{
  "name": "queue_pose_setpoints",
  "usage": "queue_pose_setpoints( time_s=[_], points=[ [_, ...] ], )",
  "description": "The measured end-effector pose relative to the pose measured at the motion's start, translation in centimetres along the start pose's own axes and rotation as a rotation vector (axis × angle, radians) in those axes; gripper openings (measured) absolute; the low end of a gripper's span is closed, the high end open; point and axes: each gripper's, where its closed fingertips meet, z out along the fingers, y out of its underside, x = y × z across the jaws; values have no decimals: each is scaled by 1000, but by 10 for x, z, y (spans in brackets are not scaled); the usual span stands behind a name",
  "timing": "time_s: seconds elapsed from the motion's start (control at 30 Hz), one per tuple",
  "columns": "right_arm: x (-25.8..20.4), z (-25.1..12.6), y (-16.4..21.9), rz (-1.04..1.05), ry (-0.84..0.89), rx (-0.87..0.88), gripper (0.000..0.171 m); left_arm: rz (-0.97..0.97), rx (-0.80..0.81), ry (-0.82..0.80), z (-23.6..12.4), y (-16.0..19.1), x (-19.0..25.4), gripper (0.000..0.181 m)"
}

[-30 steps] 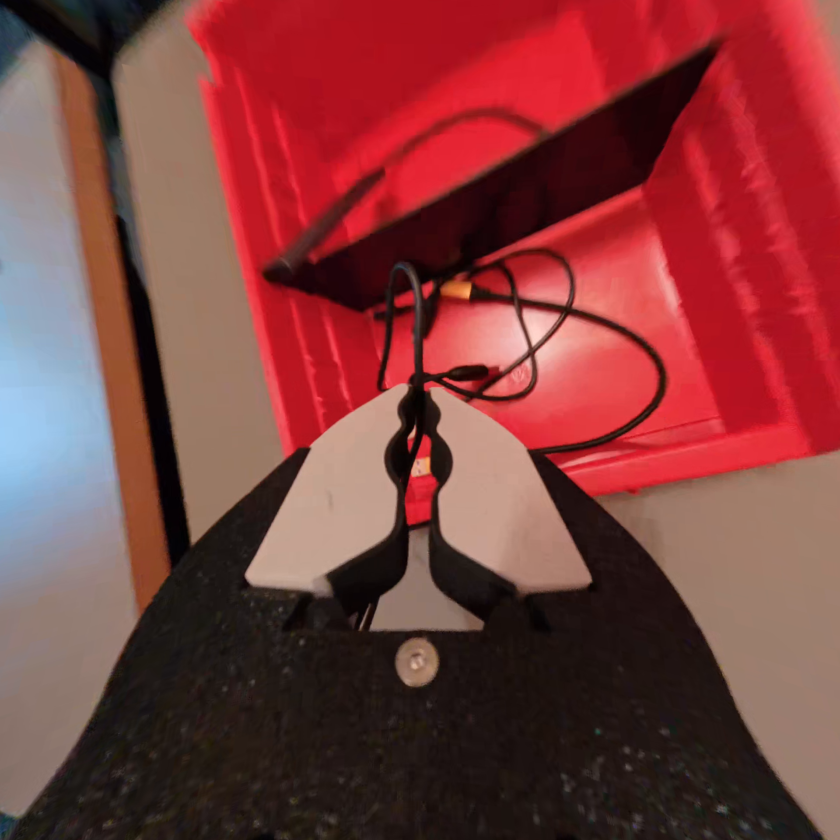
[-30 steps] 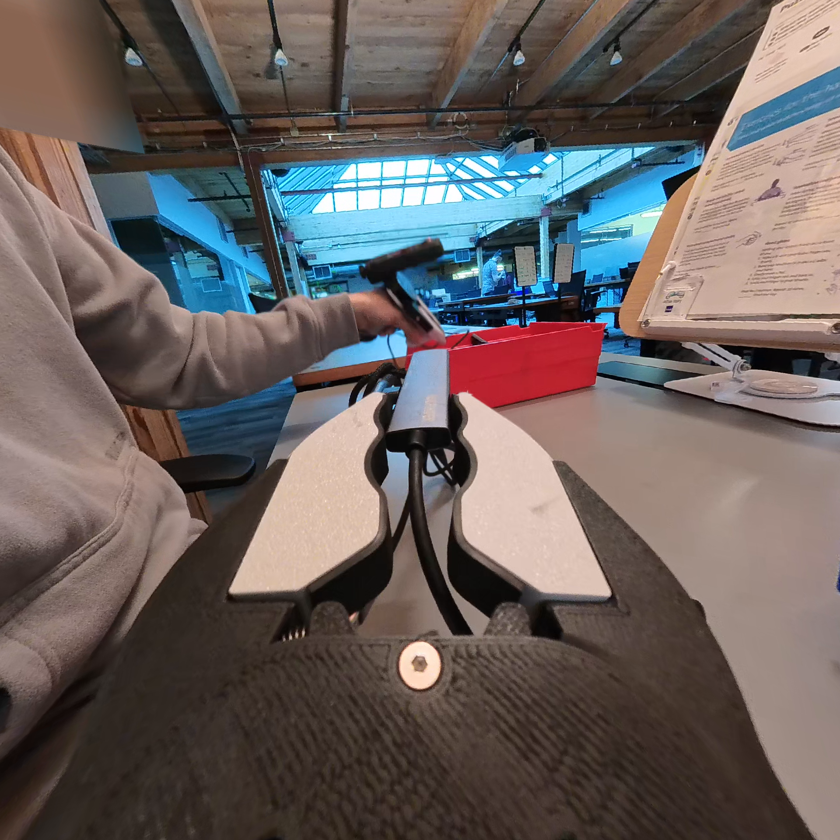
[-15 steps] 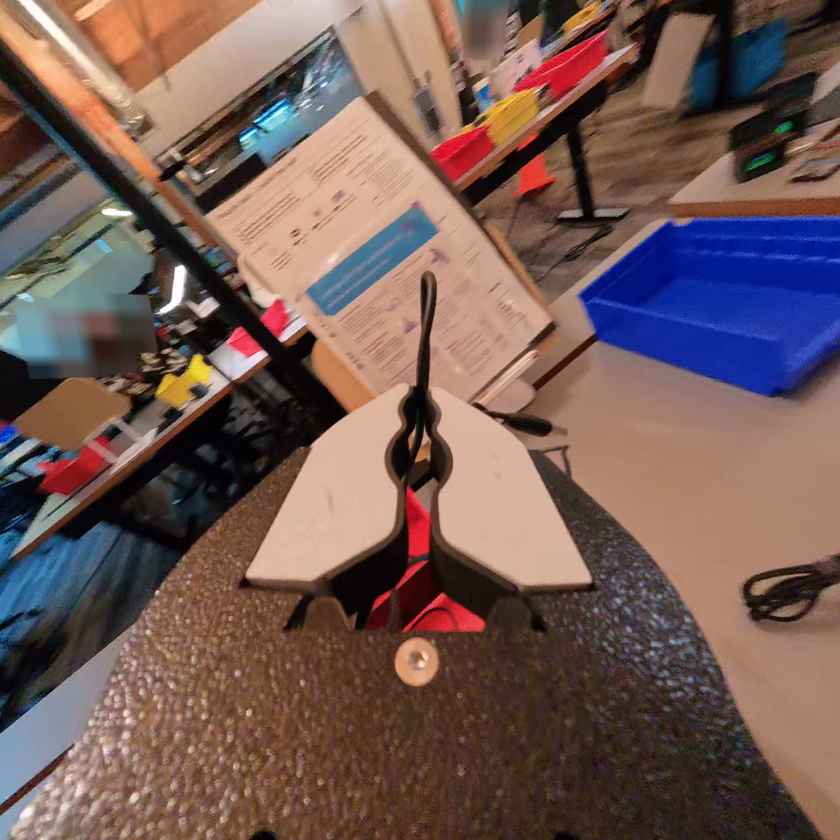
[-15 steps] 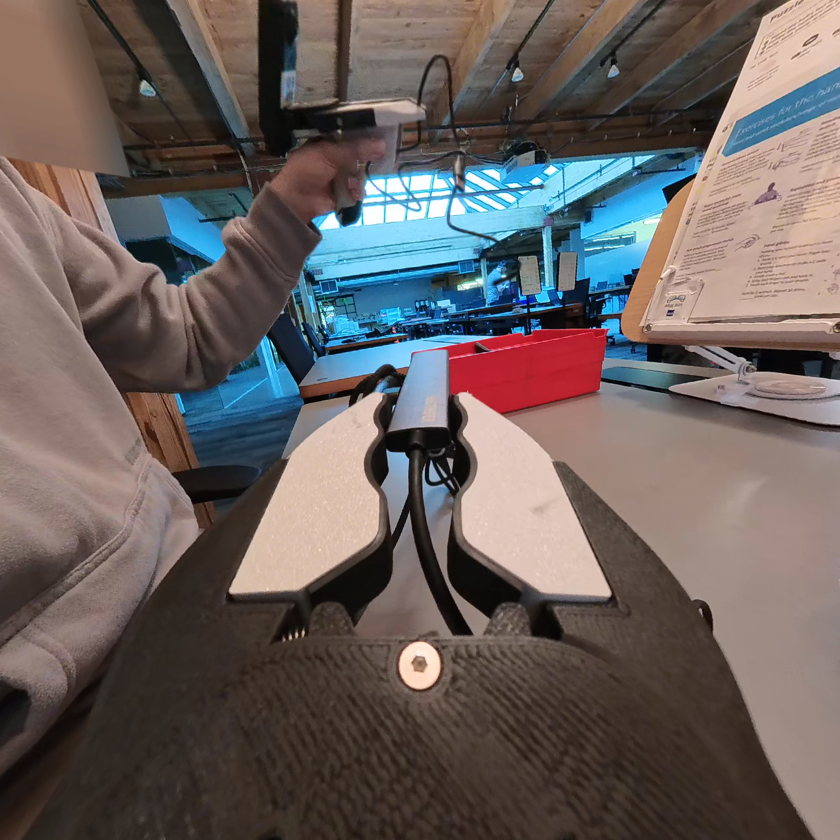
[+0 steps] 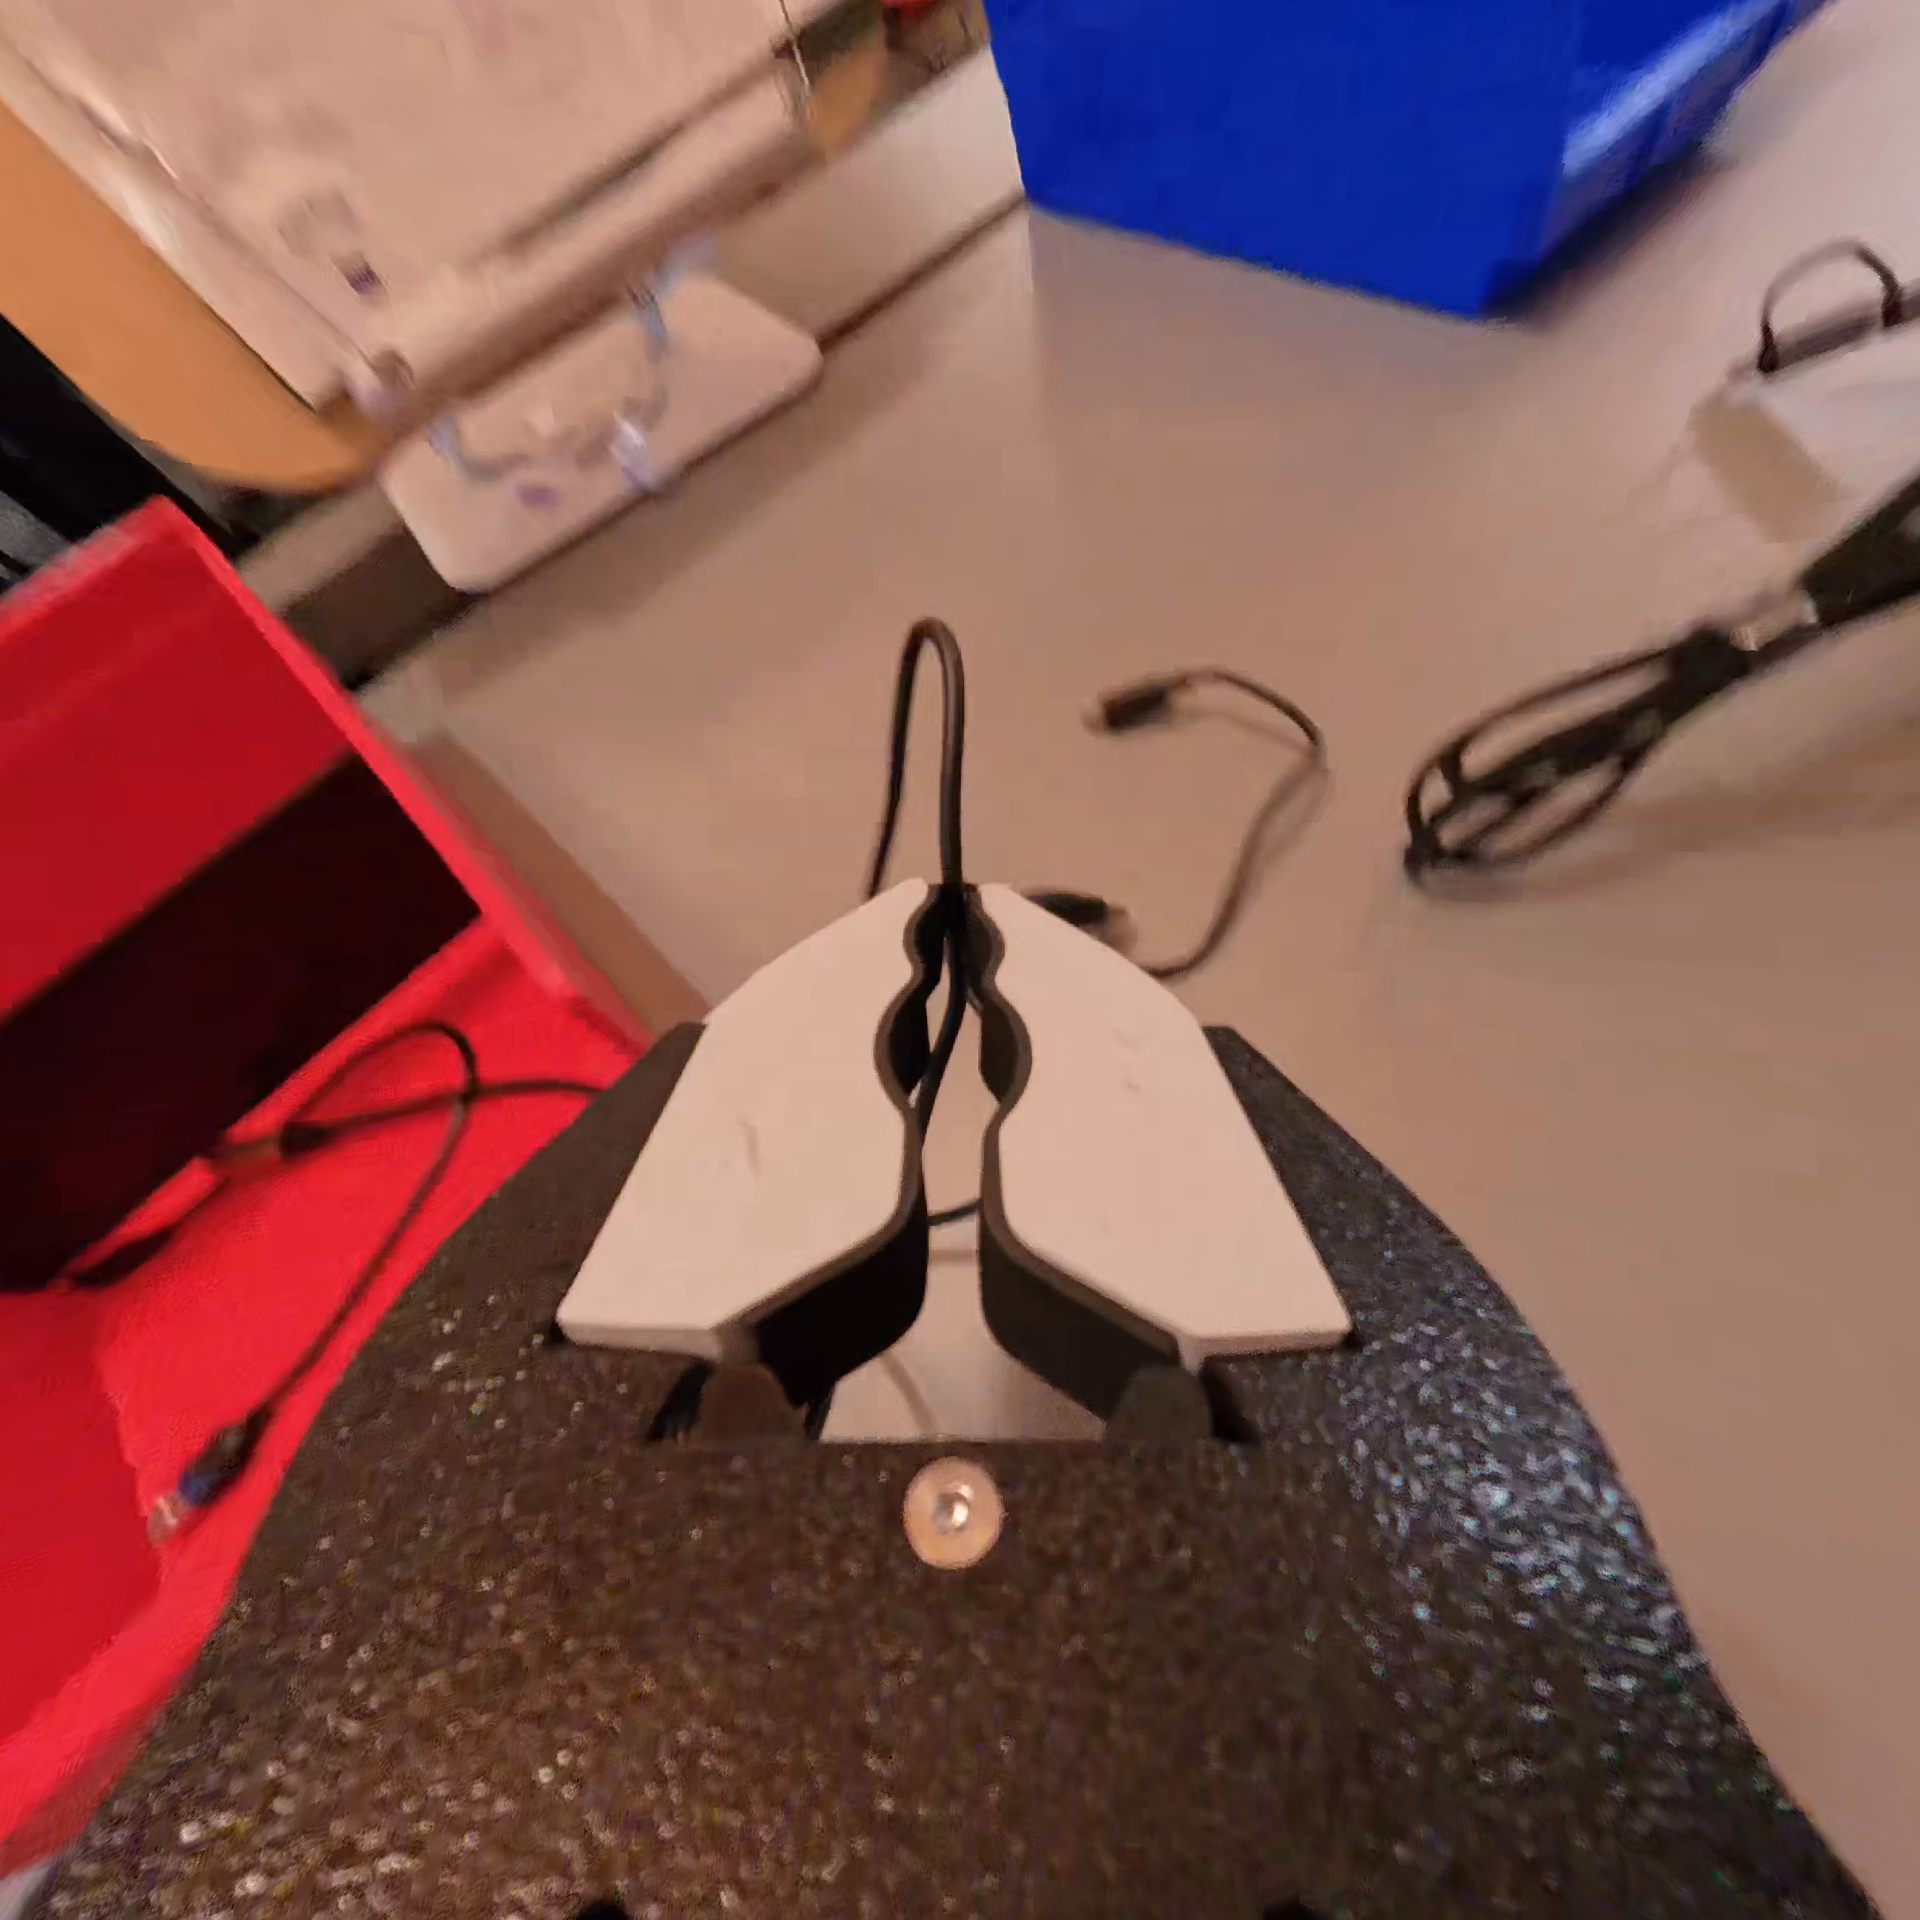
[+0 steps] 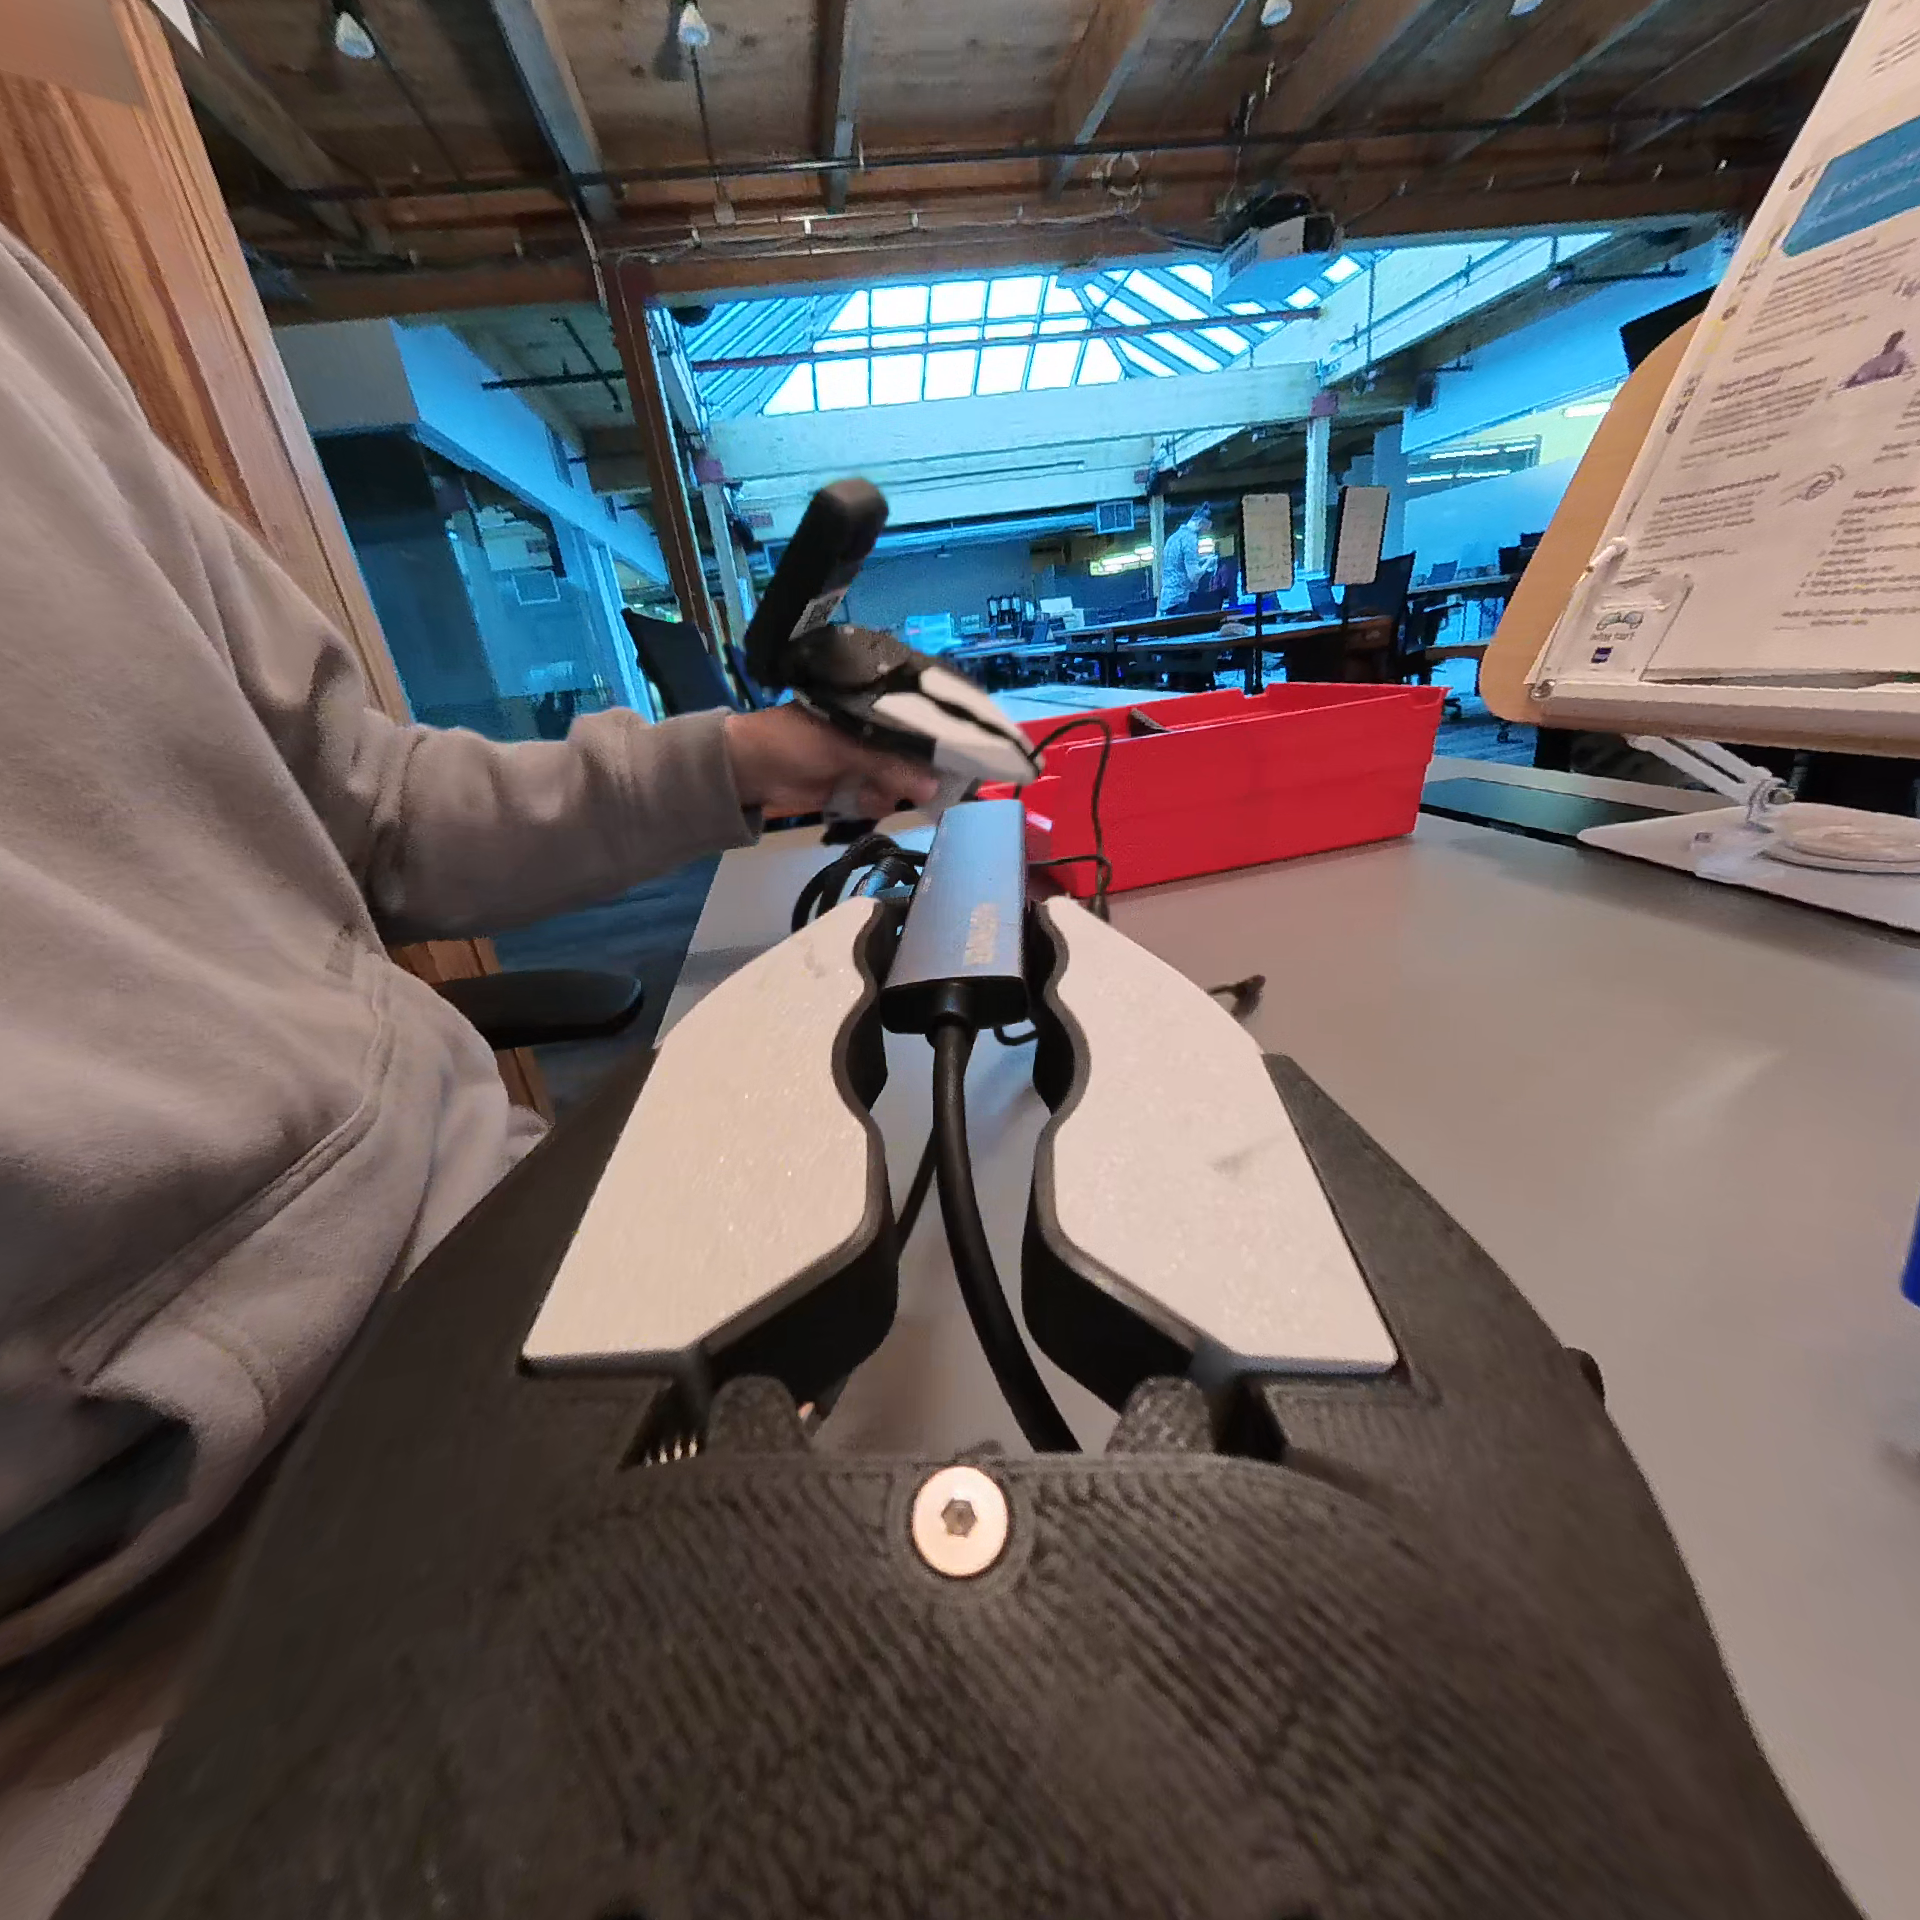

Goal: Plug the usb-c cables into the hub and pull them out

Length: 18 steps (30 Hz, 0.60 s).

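My left gripper (image 5: 948, 902) is shut on a thin black usb-c cable (image 5: 933, 665). The cable loops up past the fingertips and trails onto the grey table, ending in a plug (image 5: 1127, 709). My right gripper (image 6: 956, 920) is shut on a slim grey hub (image 6: 966, 883), held level just above the table. The hub's own thick black lead (image 6: 961, 1164) runs back between the fingers. In the right wrist view the left gripper (image 6: 940, 727) hovers just behind the hub's far end, with the cable (image 6: 1096, 810) hanging from it.
A red bin (image 5: 156, 665) at left holds a black divider (image 5: 208, 997) and another cable (image 5: 416, 1112). A blue bin (image 5: 1351, 135) stands far right. A document stand (image 6: 1766, 520) and its white base (image 5: 623, 416) are at the back. A coiled black cable bundle (image 5: 1507, 790) lies by the hub. Tip to tip, the grippers are about 30 centimetres apart.
My left gripper lifted the cable out of the red bin, swung high, and has come down over the table near the hub. The right gripper and hub stayed put.
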Motion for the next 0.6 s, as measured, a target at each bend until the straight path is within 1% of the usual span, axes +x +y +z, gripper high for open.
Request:
queue_pose_setpoints(
  time_s=[0.03, 0.07, 0.13, 0.2, 0.27, 0.3, 0.37, 0.43, 0.47, 0.53, 0.6],
  points=[
    [1, 0, -1, 6, 1, 5, 24, -13, -38, 42, -5, 13, 3, 3],
    [1, 0, -1, 10, 1, 5, 24, -31, -75, 71, -11, 24, 4, 8],
    [2, 0, -1, 7, 8, 6, 24, -69, -169, 124, -22, 45, 5, 23],
    [4, 0, -1, 7, 16, 5, 24, -101, -303, 187, -35, 65, 9, 38],
    [4, 1, 0, 3, 22, 2, 24, -121, -397, 258, -50, 73, 15, 52],
    [4, 1, 0, 3, 24, 1, 24, -140, -398, 257, -53, 67, 16, 60],
    [4, 2, 1, 1, 22, -7, 24, -224, -296, 193, -44, 34, 14, 55],
    [4, 3, 2, -1, 23, -18, 24, -368, -177, 152, -28, -4, 17, 48],
    [4, 4, 3, -3, 24, -22, 24, -429, -147, 138, -16, -18, 19, 48],
    [4, 5, 4, -6, 22, -31, 24, -477, -154, 110, 12, -31, 23, 48],
    [4, 5, 4, -11, 27, -32, 25, -535, -238, 127, 48, -30, 29, 49]
  ],
)
